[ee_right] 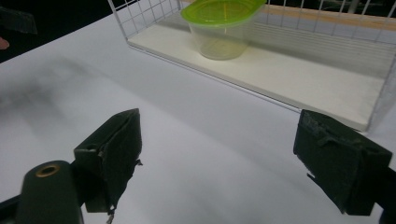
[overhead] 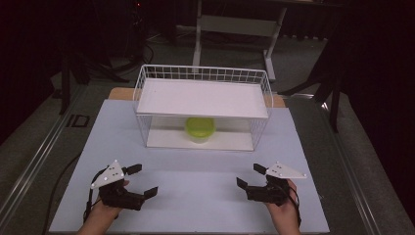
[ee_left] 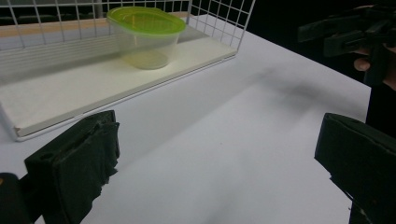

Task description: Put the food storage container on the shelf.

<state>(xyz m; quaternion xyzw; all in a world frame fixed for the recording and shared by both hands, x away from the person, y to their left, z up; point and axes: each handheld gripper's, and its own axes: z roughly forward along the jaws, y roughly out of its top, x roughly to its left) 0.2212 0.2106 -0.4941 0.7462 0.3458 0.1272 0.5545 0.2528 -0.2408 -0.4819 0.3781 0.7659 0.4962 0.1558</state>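
A clear plastic tub with a lime-green lid (overhead: 199, 129) (ee_left: 145, 36) (ee_right: 222, 27) stands on the lower board of a white wire rack (overhead: 203, 105), under its upper shelf. My left gripper (overhead: 142, 180) (ee_left: 219, 158) rests near the table's front left, open, with nothing between its jaws. My right gripper (overhead: 251, 176) (ee_right: 233, 158) sits at the front right, also open and empty. Both point toward the rack, well short of it. In the left gripper view the right gripper (ee_left: 345, 35) shows farther off at the upper right.
The rack stands at the back of a white tabletop (overhead: 195, 171); its front side is open. A wooden strip (overhead: 120, 93) lies behind the rack. Dark floor and a desk frame (overhead: 235, 29) lie beyond the table.
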